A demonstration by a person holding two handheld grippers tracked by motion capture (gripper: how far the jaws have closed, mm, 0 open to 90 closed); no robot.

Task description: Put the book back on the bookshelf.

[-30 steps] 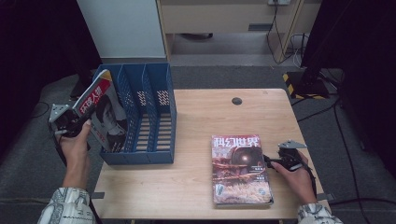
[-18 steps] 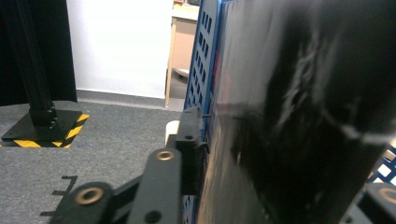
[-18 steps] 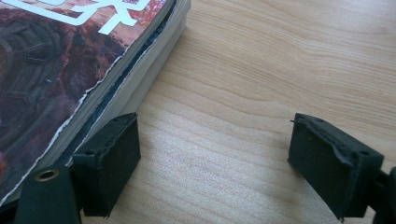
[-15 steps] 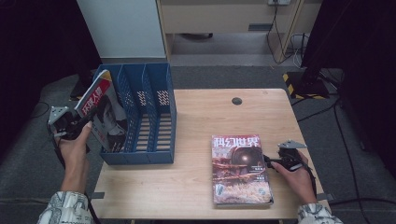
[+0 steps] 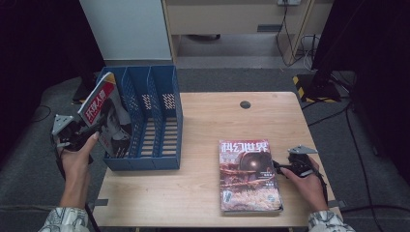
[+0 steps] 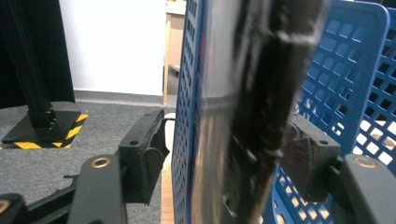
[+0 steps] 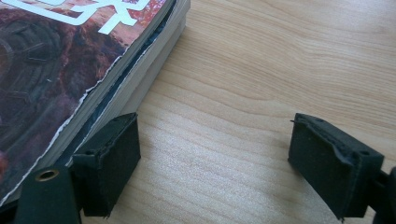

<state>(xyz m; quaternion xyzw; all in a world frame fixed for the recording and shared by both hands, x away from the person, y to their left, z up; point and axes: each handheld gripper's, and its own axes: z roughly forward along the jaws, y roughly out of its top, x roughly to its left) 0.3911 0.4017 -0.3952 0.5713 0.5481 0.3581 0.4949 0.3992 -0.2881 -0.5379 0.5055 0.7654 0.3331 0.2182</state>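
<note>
A red-and-black magazine (image 5: 101, 113) stands tilted in the leftmost slot of the blue file rack (image 5: 154, 121). My left gripper (image 5: 89, 130) is at its near edge. In the left gripper view the magazine (image 6: 252, 93) and the rack's mesh wall (image 6: 187, 93) stand between my jaws. My left gripper (image 6: 226, 154) has just been opening, and its left pad is apart from them. A stack of magazines (image 5: 249, 176) lies flat on the wooden table (image 5: 203, 121). My right gripper (image 5: 278, 166) rests open at its right edge. Bare wood lies between the right gripper's (image 7: 219, 154) jaws, its left one against the stack (image 7: 70, 60).
A black round grommet (image 5: 245, 104) sits in the tabletop at the back. Behind the table are a white panel (image 5: 125, 29) and a black stand on a yellow-and-black striped base (image 5: 314, 87), with cables on the grey floor.
My left jaws have opened off the magazine, which has settled a little lower in the slot. The left hand has eased slightly outward. The right gripper has not moved.
</note>
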